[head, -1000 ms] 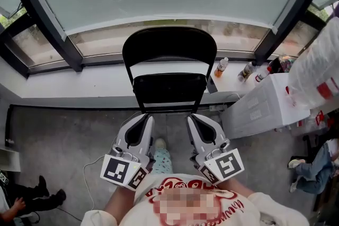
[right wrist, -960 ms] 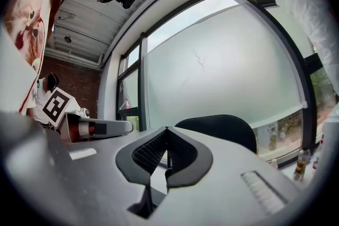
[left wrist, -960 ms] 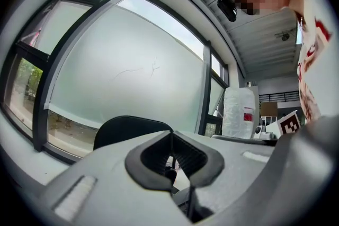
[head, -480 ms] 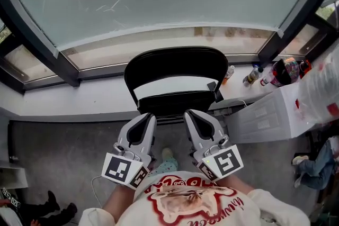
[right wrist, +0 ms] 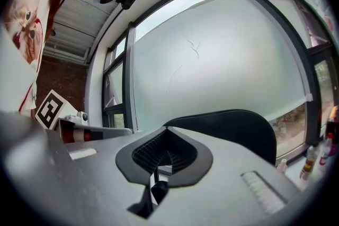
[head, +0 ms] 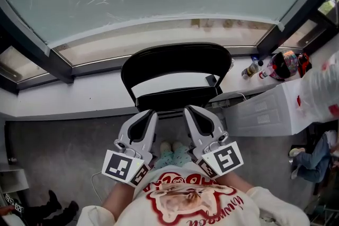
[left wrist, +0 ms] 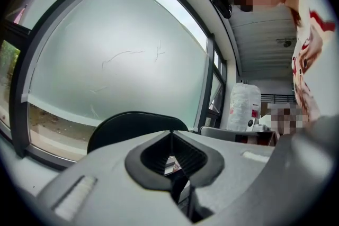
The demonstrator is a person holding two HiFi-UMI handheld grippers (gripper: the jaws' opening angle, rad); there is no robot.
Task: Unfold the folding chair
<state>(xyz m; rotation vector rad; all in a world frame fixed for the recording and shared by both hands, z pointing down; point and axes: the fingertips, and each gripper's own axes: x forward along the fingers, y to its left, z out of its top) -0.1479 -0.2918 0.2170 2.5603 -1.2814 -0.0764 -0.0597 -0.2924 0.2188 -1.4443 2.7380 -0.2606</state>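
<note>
The black folding chair (head: pixel 175 63) stands against the window sill, its curved backrest on top and its seat (head: pixel 177 98) showing as a narrow dark band below it. My left gripper (head: pixel 150 112) and right gripper (head: pixel 188 108) point level at the seat's front edge, side by side, both shut with nothing between the jaws. Whether the tips touch the seat I cannot tell. Past the closed left gripper (left wrist: pixel 172 132) the backrest (left wrist: pixel 132 124) rises in the left gripper view. It shows again as the backrest (right wrist: pixel 233 129) beyond the shut right gripper (right wrist: pixel 167 129).
A white box (head: pixel 265 108) stands right of the chair, with bottles (head: pixel 249 69) on the sill (head: pixel 79 92) and a white bag (head: pixel 323 82) above. The person's feet (head: pixel 175 153) stand on the grey floor between the grippers. Other people are at the picture's lower left (head: pixel 32 209) and right (head: pixel 312 156).
Both grippers moved forward together toward the chair, and their tips now lie at the seat's front edge. The chair looks closer and its seat shows narrower.
</note>
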